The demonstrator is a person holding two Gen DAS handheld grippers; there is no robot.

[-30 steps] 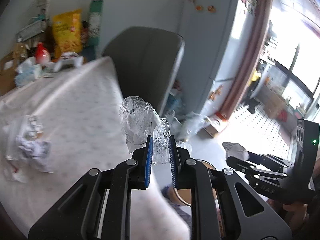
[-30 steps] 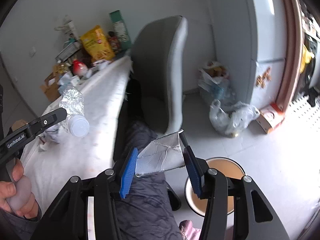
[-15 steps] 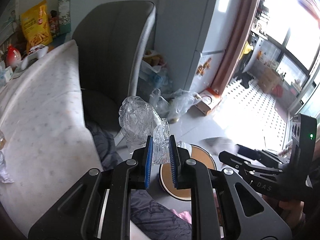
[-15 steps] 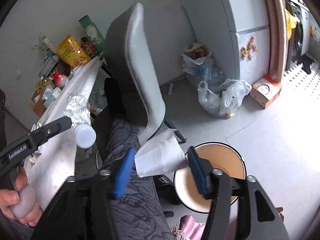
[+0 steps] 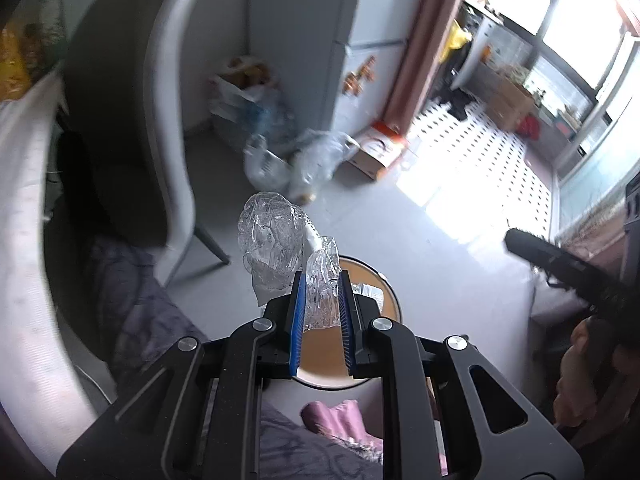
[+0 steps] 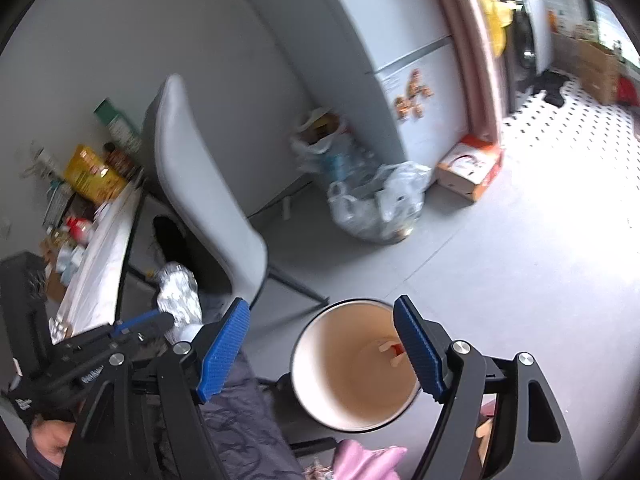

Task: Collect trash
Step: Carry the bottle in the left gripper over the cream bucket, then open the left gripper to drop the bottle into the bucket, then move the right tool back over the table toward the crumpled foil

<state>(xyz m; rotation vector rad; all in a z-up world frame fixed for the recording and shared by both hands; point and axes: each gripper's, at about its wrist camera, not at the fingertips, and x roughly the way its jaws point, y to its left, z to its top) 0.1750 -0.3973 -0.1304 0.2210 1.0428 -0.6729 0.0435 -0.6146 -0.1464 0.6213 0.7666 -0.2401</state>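
Above the floor beside the worktop point(image 6: 102, 256), one round bin point(image 6: 316, 364) with a pale rim and tan inside stood open, and both tongs hung over it. The left tongs point(image 5: 320, 300) were pinched on one crushed clear plastic bottle point(image 5: 272, 240), their two blue pads pressed against its flattened lower end while the crumpled body stuck up and to the left above the bin's rim; in the right wrist view the same bottle point(image 6: 178, 294) showed silvery at the tip of those tongs point(image 6: 160, 322), left of the bin. The right tongs point(image 6: 322, 344) were spreading wider, with nothing between their two blue pads; the bin's mouth lay directly beyond the gap. Inside the bin one small pale scrap with a red spot point(image 6: 390, 350) lay near the right wall; what it was could not be told. One grey chair point(image 6: 200, 192) stood between the worktop and the bin. Against the wall and the one pale fridge point(image 6: 400, 92) sat two plastic bags, a fuller one point(image 6: 324, 144) further back and a clear one point(image 6: 380, 204) nearer, with one orange-and-white carton point(image 6: 470, 168) beside them. On the far end of the worktop one yellow packet point(image 6: 90, 176) stood among blurred clutter.
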